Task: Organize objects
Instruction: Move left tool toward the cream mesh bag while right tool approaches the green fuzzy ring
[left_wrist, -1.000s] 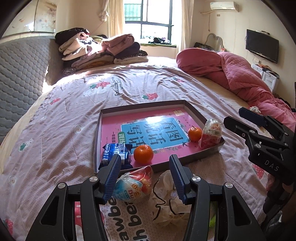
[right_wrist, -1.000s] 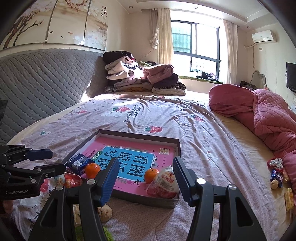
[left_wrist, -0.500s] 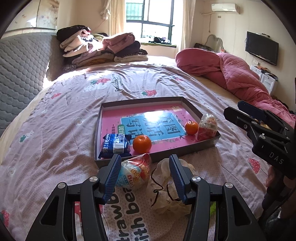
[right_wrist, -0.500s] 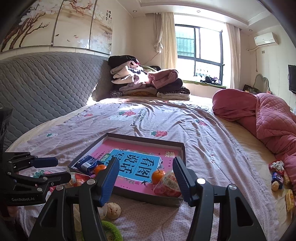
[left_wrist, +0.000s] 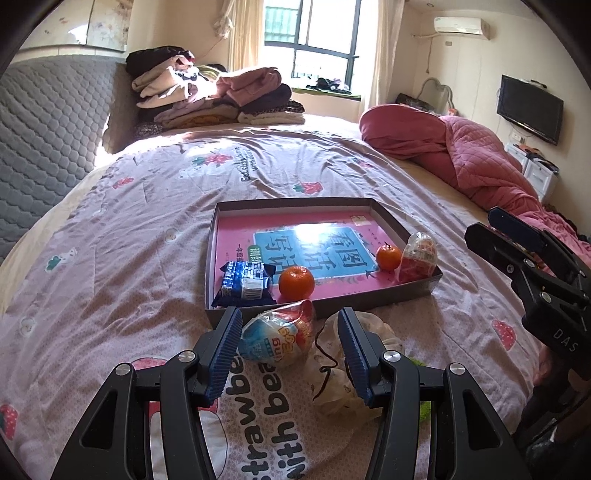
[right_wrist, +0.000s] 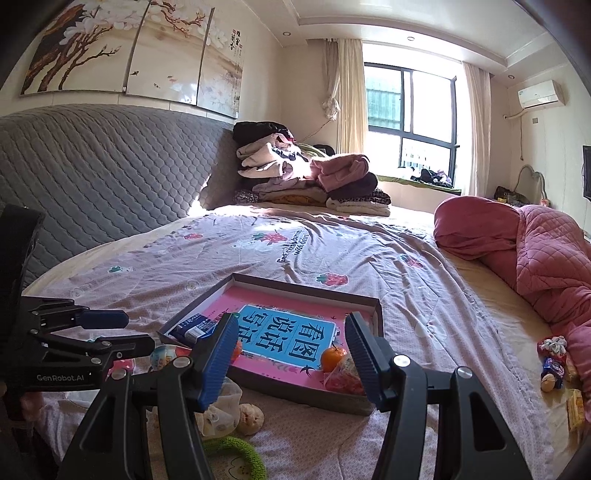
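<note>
Pick-up step. Left gripper open, egg between fingers, unheld. Right gripper open, empty. Next: close, lift to tray at 12 o'clock.

The left gripper pointed downward, its ribbed blue pads standing apart with nothing pressed between them. The right gripper pointed at a shallower downward angle, its jaws also parted and empty. Each gripper showed at the edge of the other's view, off to the side of the jaws.
</note>
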